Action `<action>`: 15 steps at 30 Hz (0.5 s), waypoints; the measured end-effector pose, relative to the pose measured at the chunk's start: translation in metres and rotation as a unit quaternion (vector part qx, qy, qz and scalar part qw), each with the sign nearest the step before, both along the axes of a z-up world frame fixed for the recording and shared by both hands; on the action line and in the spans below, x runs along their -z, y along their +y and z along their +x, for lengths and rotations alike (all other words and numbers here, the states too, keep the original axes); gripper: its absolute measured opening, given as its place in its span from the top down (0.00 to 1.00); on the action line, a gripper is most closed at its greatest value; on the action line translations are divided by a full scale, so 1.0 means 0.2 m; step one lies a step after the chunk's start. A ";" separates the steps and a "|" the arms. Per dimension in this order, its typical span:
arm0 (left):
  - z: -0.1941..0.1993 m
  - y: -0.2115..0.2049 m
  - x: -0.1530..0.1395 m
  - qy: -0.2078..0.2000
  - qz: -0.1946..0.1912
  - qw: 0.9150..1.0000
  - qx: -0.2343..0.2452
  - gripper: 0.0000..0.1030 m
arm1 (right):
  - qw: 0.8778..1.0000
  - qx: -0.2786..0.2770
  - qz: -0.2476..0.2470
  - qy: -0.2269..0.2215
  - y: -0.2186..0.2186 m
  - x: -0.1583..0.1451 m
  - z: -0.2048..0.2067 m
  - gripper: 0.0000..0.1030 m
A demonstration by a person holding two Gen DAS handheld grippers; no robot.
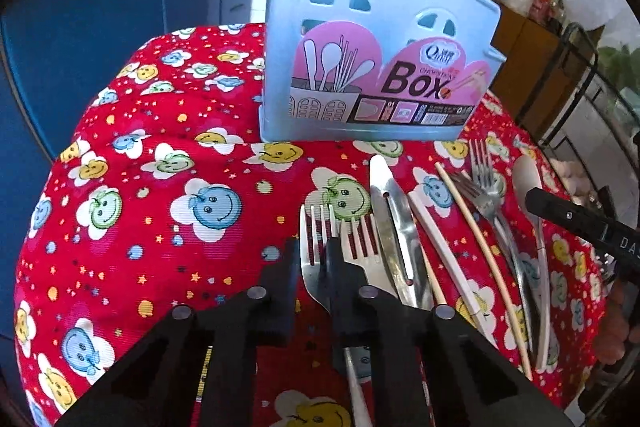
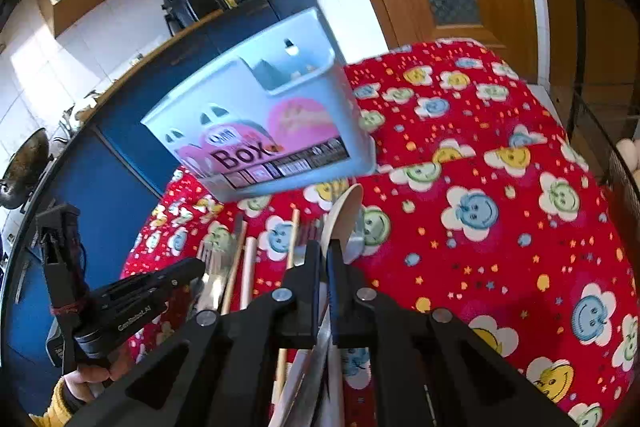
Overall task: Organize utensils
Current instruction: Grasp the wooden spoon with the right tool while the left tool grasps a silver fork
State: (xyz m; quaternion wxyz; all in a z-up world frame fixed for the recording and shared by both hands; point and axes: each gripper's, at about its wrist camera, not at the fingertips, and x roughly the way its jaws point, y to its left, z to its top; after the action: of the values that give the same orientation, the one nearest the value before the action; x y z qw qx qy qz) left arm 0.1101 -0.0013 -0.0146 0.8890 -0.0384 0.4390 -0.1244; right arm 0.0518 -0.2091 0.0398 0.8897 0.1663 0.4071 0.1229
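A kitchen with blue cabinets and a wooden door surrounds a tabletop (image 1: 132,155) under a red smiley-flower cloth. At lower centre, the left gripper (image 1: 314,259) has its jaws narrowed on a steel fork (image 1: 310,247), probably to lift it alone. The right gripper (image 2: 325,259) has its jaws clamped on a pale spoon (image 2: 342,215), bowl raised. Other utensils lie alongside. The blue utensil box (image 1: 360,39), upper centre, shows nothing inside its visible compartment.
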 end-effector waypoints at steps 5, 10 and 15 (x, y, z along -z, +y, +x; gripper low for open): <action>-0.02 0.04 -0.04 -0.015 -0.030 0.999 0.000 0.98 | 1.000 -0.011 0.001 -0.028 0.02 -0.08 -0.02 0.95; -0.07 0.02 -0.09 -0.036 -0.034 0.999 0.010 1.00 | 0.998 -0.019 -0.004 -0.055 0.04 -0.16 -0.05 0.95; -0.06 -0.01 -0.06 -0.023 -0.017 0.999 0.021 0.99 | 0.997 -0.023 -0.009 -0.069 0.05 -0.20 -0.06 0.95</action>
State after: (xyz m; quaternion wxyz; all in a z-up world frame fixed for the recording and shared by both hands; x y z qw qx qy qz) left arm 0.0974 -0.0041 -0.0028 0.8951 -0.0416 0.4172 -0.1518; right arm 0.0392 -0.1982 0.0791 0.9141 0.1398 0.3496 0.1504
